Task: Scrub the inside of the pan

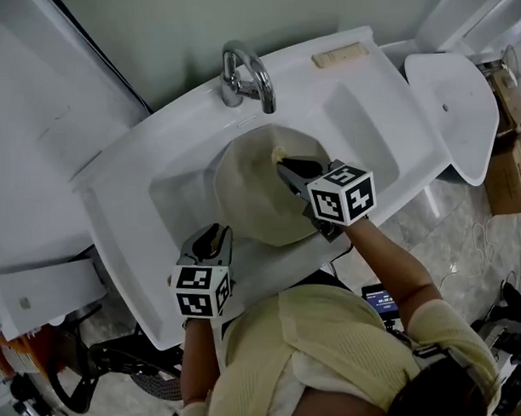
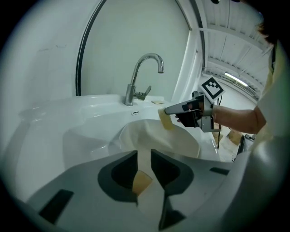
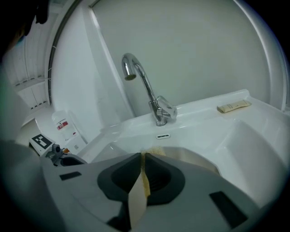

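Note:
A cream pan lies in the white sink under the faucet. My right gripper reaches over the pan's far side, shut on a yellow sponge. From the left gripper view the sponge hangs at those jaw tips above the pan. My left gripper is low at the sink's front rim, by the pan's near edge. Its jaws stand apart, and the pan's pale handle shows in the gap between them. I cannot see the pads pressing on it.
A chrome faucet rises behind the basin. A small flat packet lies on the sink's back ledge. Another white basin stands to the right, with a cardboard box and cables on the floor beyond it.

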`<action>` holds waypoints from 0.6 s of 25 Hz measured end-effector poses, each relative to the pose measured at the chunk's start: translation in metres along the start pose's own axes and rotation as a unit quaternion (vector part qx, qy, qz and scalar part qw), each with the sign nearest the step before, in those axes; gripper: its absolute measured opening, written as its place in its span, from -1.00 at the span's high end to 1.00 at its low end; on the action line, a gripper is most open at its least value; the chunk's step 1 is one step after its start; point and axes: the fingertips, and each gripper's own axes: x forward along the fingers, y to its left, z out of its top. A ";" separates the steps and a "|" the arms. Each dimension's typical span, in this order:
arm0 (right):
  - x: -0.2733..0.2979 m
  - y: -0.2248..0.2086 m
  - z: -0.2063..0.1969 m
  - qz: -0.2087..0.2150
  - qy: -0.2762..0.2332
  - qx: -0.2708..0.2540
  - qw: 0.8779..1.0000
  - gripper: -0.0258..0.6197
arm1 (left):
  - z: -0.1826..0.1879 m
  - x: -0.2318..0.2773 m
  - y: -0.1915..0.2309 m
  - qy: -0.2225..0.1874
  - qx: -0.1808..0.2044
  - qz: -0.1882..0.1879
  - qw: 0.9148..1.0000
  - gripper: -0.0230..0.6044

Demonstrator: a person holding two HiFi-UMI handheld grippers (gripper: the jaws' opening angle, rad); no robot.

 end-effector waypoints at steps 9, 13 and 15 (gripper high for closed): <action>0.043 -0.017 -0.007 0.012 0.028 0.012 0.999 0.77 | -0.003 0.012 0.007 0.033 0.014 0.031 0.999 0.38; 0.059 -0.026 -0.011 0.003 0.035 0.009 0.999 0.77 | -0.004 0.016 0.010 0.061 0.027 0.037 0.997 0.33; 0.068 -0.029 -0.013 -0.003 0.040 -0.006 0.999 0.77 | -0.004 0.020 0.012 0.080 0.031 0.034 0.996 0.32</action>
